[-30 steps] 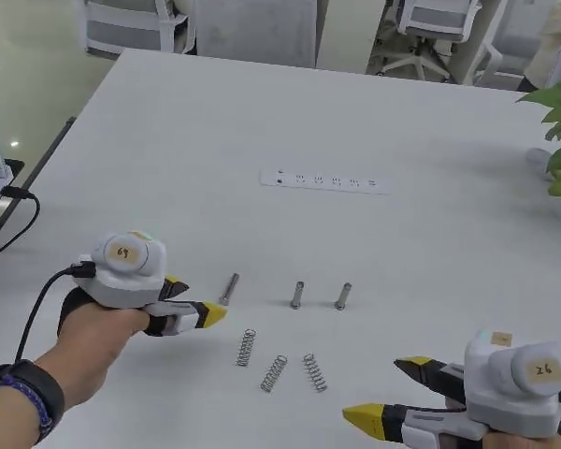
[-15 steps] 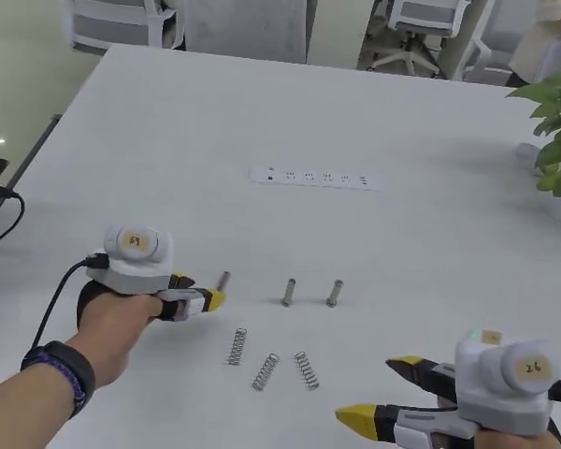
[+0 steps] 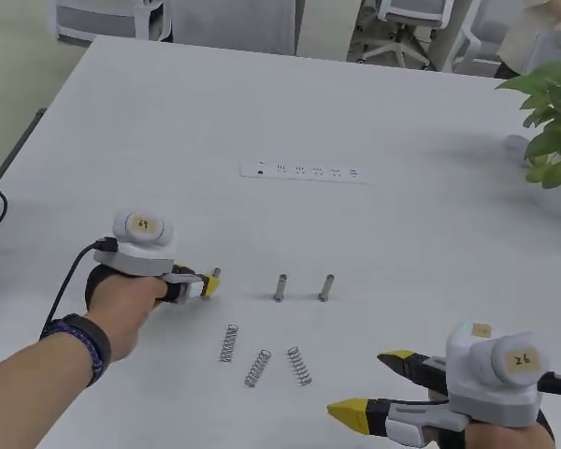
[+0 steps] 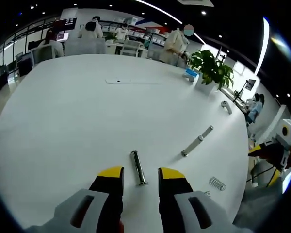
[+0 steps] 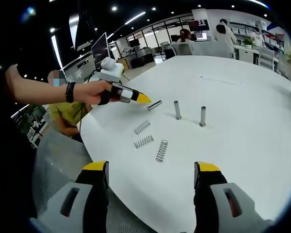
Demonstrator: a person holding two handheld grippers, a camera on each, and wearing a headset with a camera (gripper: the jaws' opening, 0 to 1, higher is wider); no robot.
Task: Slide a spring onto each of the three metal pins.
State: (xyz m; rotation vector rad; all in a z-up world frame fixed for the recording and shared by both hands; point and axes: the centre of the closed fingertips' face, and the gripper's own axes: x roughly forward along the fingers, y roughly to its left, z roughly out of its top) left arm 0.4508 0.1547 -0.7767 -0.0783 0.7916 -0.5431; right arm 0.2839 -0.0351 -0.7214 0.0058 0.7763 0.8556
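Observation:
Three metal pins are on the white table [image 3: 402, 234]. The left pin [image 3: 213, 279] [image 4: 137, 167] lies tilted on its side, and the middle pin [image 3: 280, 287] and right pin [image 3: 325, 286] stand upright. Three springs [image 3: 228, 342] [image 3: 257, 368] [image 3: 299, 366] lie loose in front of them. My left gripper [image 3: 207, 283] [image 4: 141, 173] is open, and its yellow tips reach either side of the left pin's near end without clamping it. My right gripper [image 3: 372, 385] [image 5: 151, 168] hovers wide open at the near right, empty, a little to the right of the springs [image 5: 161, 150].
A white power strip [image 3: 299, 171] lies flat further back on the table. A potted plant [image 3: 547, 122] stands at the far right edge. The left gripper's black cable [image 3: 67, 281] trails off to the left. Office chairs stand beyond the far edge.
My left gripper has slid to the right until its tips reach the lying left pin. The right gripper has barely moved. The head camera has shifted.

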